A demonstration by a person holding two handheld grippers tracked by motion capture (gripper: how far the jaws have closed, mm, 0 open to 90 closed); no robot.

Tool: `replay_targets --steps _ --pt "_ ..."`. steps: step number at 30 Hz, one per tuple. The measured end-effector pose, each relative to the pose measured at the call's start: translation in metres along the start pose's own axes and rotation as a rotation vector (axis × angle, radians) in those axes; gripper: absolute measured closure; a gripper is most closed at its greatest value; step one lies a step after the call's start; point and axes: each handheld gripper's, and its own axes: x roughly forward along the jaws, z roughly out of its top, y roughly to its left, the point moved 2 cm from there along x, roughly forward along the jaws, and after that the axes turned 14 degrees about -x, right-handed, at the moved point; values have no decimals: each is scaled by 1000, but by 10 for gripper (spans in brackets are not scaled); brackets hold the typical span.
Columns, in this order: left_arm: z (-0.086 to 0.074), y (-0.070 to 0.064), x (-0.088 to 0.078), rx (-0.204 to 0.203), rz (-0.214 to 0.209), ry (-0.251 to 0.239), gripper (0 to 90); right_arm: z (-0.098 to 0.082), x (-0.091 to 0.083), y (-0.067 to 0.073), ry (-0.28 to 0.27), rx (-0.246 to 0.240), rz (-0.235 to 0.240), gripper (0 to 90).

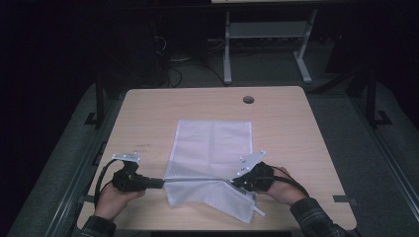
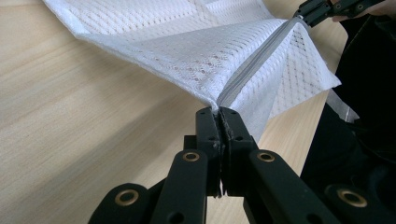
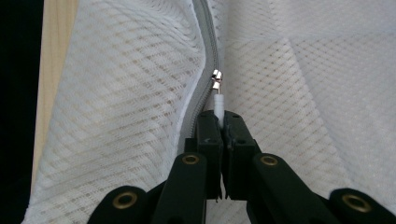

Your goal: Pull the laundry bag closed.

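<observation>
A white mesh zip bag (image 1: 212, 148) lies on the wooden table (image 1: 143, 123), its near end lifted and pulled taut between my two grippers. My left gripper (image 1: 160, 183) is shut on the left end of the grey zipper (image 2: 254, 65), pinching the mesh bag's edge (image 2: 219, 110). My right gripper (image 1: 232, 182) is shut on the white zipper pull (image 3: 218, 106), just below the metal slider (image 3: 216, 78). The right gripper (image 2: 303, 14) also appears far off in the left gripper view, at the zipper's other end.
A round cable hole (image 1: 248, 99) sits in the table's far side. A white desk frame (image 1: 267, 44) stands on the floor beyond the table. Hands and a plaid sleeve (image 1: 316, 219) reach in at the near edge.
</observation>
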Motion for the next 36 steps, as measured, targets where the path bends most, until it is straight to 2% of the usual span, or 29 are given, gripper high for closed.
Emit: replay_targets --steps 22,36 --pt "0 1 -1 -1 4 4 876 -18 -14 2 17 33 -18 866" --pt "0 0 -1 -1 1 5 876 -19 -15 3 19 29 -17 866"
